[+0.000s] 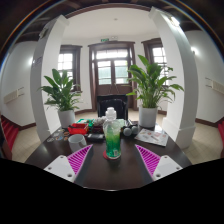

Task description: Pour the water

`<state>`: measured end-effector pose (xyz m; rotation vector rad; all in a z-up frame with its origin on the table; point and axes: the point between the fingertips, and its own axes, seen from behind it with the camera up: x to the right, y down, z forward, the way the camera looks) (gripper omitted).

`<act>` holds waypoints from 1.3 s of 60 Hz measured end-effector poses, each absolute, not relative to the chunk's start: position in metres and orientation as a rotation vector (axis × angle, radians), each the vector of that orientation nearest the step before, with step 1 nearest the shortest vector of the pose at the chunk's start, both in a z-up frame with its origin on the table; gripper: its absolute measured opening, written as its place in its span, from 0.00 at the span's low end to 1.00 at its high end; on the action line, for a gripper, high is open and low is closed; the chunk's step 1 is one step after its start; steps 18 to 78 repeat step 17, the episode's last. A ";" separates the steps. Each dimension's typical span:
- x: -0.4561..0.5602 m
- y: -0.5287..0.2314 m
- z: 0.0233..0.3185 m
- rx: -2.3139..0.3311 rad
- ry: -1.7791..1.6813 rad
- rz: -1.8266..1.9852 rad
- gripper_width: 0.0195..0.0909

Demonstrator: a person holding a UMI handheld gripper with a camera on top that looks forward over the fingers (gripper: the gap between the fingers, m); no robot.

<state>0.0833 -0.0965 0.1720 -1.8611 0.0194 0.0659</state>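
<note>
Directly ahead of the tongs (107, 160), a clear glass (113, 139) is standing upright on a dark round table (110, 178), in line with the gap between the two fingers and just beyond their tips. The glass is showing a green tint through most of its height, paler toward the rim; whether that is liquid or the glass itself cannot be told. The tongs are resting open, their two purple pads (79, 158) angling apart with nothing pressing between them.

Farther beyond the glass, a small cluster of things is sitting on the table: a pale bottle-like container (110, 114), something red (77, 129) to its left, and a white cup-like object (76, 142) nearer the left finger. Their contents cannot be made out. A patterned booklet (152, 137) is lying flat beyond the right finger.

Two leafy potted plants are standing behind the table, one (62, 95) to the left and one (150, 85) to the right, flanking a dark door (111, 72).
</note>
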 end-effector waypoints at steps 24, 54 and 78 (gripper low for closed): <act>0.086 -0.112 0.182 -1.840 0.048 0.049 0.90; 0.086 -0.112 0.182 -1.840 0.048 0.049 0.90; 0.086 -0.112 0.182 -1.840 0.048 0.049 0.90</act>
